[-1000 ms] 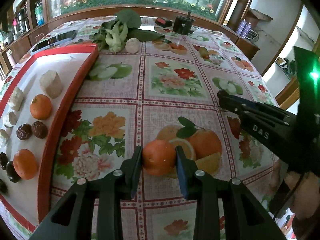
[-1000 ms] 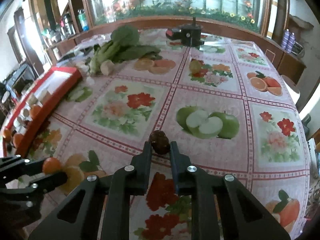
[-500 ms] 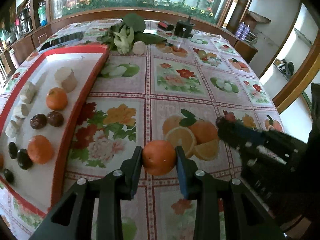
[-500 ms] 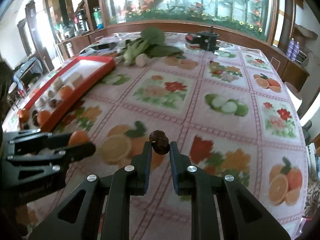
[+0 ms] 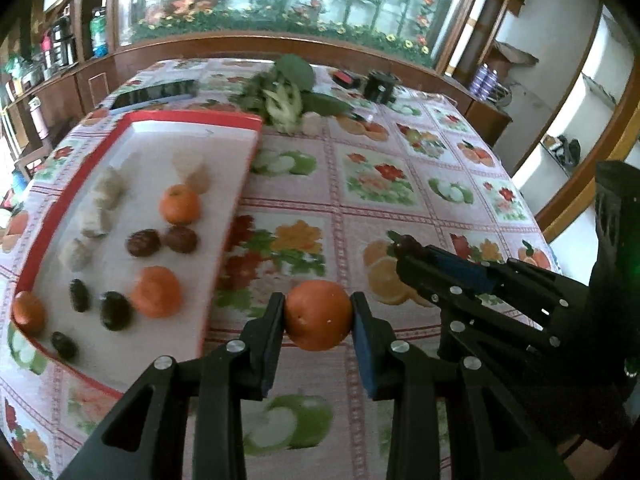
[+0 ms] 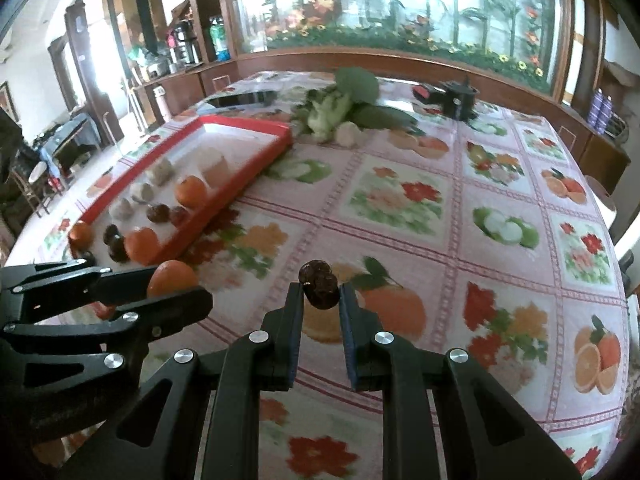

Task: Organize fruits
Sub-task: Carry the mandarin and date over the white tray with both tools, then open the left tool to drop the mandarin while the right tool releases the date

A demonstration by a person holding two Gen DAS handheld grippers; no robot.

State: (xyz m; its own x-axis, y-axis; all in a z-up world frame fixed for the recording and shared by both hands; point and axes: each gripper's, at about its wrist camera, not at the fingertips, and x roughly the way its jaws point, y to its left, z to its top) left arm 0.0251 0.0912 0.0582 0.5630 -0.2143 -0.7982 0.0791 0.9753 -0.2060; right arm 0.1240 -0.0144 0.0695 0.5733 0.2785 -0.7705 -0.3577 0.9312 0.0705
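Observation:
My left gripper (image 5: pixel 318 314) is shut on an orange tangerine (image 5: pixel 318 316) and holds it above the tablecloth, just right of the red-rimmed tray (image 5: pixel 236 200). It also shows in the right wrist view (image 6: pixel 172 280). My right gripper (image 6: pixel 320 292) is shut on a small dark brown fruit (image 6: pixel 320 286), held above the cloth to the right of the left gripper; it shows in the left wrist view (image 5: pixel 404 246). The tray holds tangerines (image 5: pixel 179 204), brown fruits (image 5: pixel 143 242), dark fruits (image 5: pixel 115 310) and pale chunks (image 5: pixel 106 192).
Leafy greens (image 5: pixel 286 92) lie beyond the tray's far corner. A black device (image 5: pixel 380 86) stands at the back of the table, and a dark flat slab (image 5: pixel 156 92) lies at the back left. The table's right edge (image 5: pixel 536 224) drops off toward shelves.
Both grippers have moved left toward the tray with their fruits still held. The tray now sits nearer and more central in both views.

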